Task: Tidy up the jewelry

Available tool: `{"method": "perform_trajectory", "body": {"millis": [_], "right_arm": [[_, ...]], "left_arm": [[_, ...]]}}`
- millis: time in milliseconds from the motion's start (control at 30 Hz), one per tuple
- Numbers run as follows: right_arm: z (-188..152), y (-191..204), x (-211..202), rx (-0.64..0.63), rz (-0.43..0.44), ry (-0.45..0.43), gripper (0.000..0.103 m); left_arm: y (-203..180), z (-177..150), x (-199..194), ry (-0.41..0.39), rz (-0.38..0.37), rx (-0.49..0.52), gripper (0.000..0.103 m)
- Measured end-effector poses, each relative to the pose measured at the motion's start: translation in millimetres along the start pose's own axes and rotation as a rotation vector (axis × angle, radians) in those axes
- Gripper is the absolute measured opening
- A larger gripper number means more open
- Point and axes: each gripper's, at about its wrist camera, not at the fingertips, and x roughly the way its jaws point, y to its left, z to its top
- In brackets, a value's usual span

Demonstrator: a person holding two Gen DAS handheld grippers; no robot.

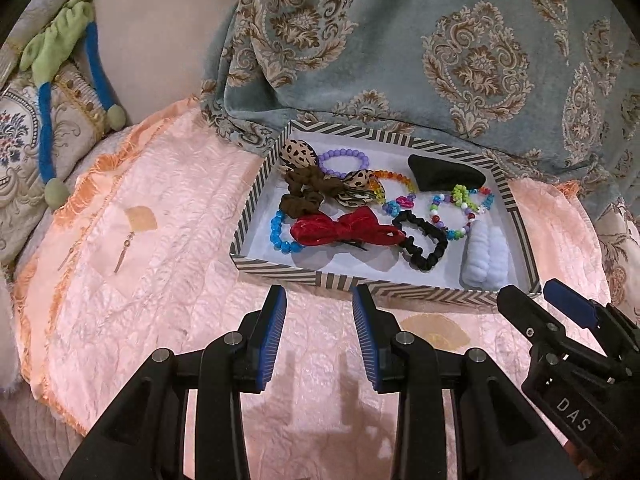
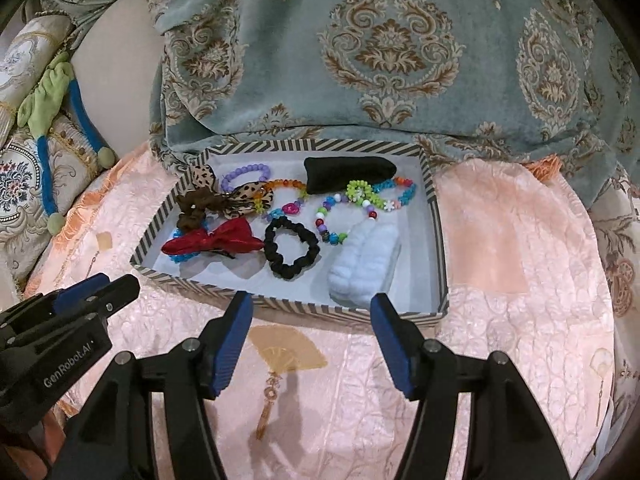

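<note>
Jaws spread and empty on both left gripper (image 1: 320, 312) and right gripper (image 2: 312, 320), poised just short of striped tray (image 2: 438, 216) already holding bracelets and scrunchies; likely between picks, next needing a chosen target.

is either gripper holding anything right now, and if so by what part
Nothing is held. The left gripper and right gripper both stand open and empty over the pink cloth, short of the striped box.
</note>
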Motion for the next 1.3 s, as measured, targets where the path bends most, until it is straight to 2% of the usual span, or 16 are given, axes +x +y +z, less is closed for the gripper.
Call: {"method": "perform_trajectory", "body": {"millis": [600,1300], "right_arm": [[-10.5,4.1,-19.2,-0.002,0.020,-0.006,0.067],[-13.9,3.6,-18.6,0.009,0.037,0.004,0.067]], "left_arm": [[-4.6,-10.2,-24.9,-0.020,0.002,0.006,0.017],[-5.0,-12.0,-29.0,-0.026,0.047,0.026,0.017]]}}
